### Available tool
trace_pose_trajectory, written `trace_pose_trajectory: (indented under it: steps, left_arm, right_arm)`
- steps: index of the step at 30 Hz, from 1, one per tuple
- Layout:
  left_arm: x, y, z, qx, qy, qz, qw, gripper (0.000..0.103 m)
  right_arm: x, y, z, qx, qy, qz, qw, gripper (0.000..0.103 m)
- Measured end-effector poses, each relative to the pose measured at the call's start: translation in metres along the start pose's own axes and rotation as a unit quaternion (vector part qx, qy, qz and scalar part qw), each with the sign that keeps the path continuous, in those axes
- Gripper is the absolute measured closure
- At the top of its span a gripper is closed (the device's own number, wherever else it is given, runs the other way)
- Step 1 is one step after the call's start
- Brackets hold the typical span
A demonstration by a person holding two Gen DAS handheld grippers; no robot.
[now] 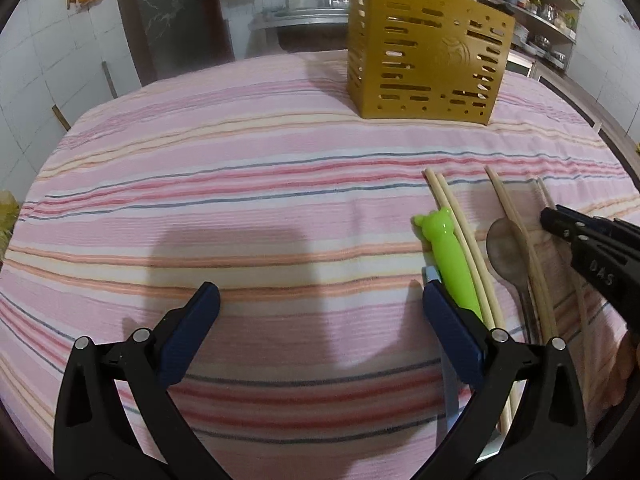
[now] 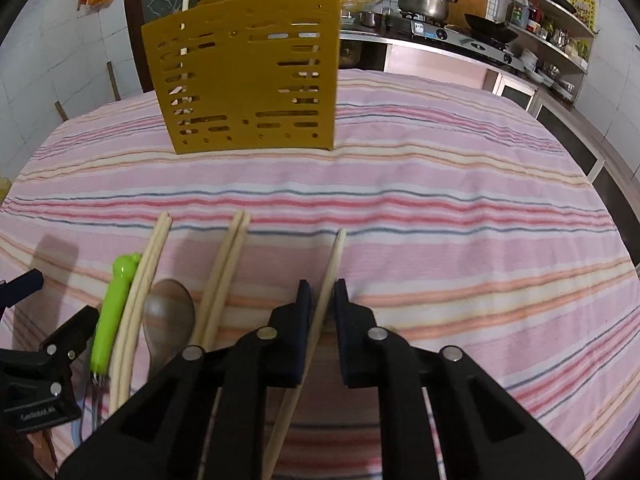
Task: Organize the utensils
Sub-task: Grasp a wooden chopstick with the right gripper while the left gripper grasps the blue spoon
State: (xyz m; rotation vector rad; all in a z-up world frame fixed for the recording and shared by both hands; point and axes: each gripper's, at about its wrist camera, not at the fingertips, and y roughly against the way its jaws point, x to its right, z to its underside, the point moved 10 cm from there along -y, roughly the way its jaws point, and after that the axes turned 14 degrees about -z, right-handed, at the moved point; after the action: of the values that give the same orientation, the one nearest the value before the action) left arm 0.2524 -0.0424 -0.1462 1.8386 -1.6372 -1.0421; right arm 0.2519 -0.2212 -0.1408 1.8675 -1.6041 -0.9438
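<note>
A mustard slotted utensil holder (image 2: pixel 248 72) stands at the far side of the striped cloth; it also shows in the left wrist view (image 1: pixel 428 56). Chopstick pairs (image 2: pixel 144 280) (image 2: pixel 228 268), a metal spoon (image 2: pixel 168 316) and a green-handled utensil (image 2: pixel 114 304) lie near the front. My right gripper (image 2: pixel 322 292) has its jaws close around a chopstick pair (image 2: pixel 330 276), narrowly apart from it. My left gripper (image 1: pixel 320 300) is wide open and empty, its right finger beside the green-handled utensil (image 1: pixel 448 256). The spoon (image 1: pixel 506 256) and chopsticks (image 1: pixel 460 232) lie to its right.
The table (image 2: pixel 440 220) carries a pink striped cloth. Behind it stand a counter with a stove, pot (image 2: pixel 424 0) and wok, and shelves (image 2: pixel 552 28) of jars at the right. A tiled wall is at the left.
</note>
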Motion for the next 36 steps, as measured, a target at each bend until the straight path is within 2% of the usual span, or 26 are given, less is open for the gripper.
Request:
trace_pose_trajectory:
  steps: [4, 10, 15, 21, 23, 26, 29, 30, 32, 36]
  left_arm:
    - [-0.001, 0.003, 0.003, -0.005, 0.01, 0.005, 0.9999, 0.005]
    - [0.002, 0.015, 0.013, -0.003, 0.016, 0.031, 0.9994, 0.005]
    - [0.008, 0.017, 0.025, -0.009, -0.017, 0.007, 0.9998, 0.005]
    - [0.007, 0.011, 0.02, -0.015, -0.013, -0.002, 0.9998, 0.005]
    - [0.009, 0.008, 0.015, -0.017, -0.016, 0.001, 0.9997, 0.008]
    - [0.012, 0.009, 0.01, -0.022, -0.018, 0.01, 0.9996, 0.021]
    - [0.016, 0.011, 0.008, -0.028, -0.022, 0.012, 0.9993, 0.04]
    - [0.019, 0.013, 0.008, -0.03, -0.024, 0.014, 0.9991, 0.051]
    - [0.024, 0.016, 0.007, -0.036, -0.03, 0.017, 0.9988, 0.066]
    - [0.032, 0.012, 0.002, -0.049, -0.034, 0.009, 0.9982, 0.079]
  right_arm:
    - [0.002, 0.003, 0.003, 0.005, -0.006, -0.011, 1.0, 0.09]
    - [0.014, 0.006, 0.003, 0.006, 0.001, -0.002, 1.0, 0.091]
    - [0.02, 0.006, 0.001, 0.008, -0.011, -0.013, 1.0, 0.092]
    - [0.019, 0.004, 0.0, 0.009, -0.012, -0.009, 1.0, 0.092]
    - [0.019, 0.002, -0.001, 0.007, -0.014, -0.006, 1.0, 0.092]
    - [0.017, 0.002, 0.0, 0.005, -0.014, -0.003, 1.0, 0.092]
    - [0.018, 0.002, 0.0, 0.004, -0.03, -0.011, 0.999, 0.092]
    - [0.018, 0.003, 0.0, 0.003, -0.035, -0.015, 0.999, 0.092]
    - [0.018, 0.003, 0.001, 0.002, -0.04, -0.017, 0.999, 0.092]
    - [0.018, 0.001, 0.0, -0.001, -0.047, -0.018, 0.999, 0.092]
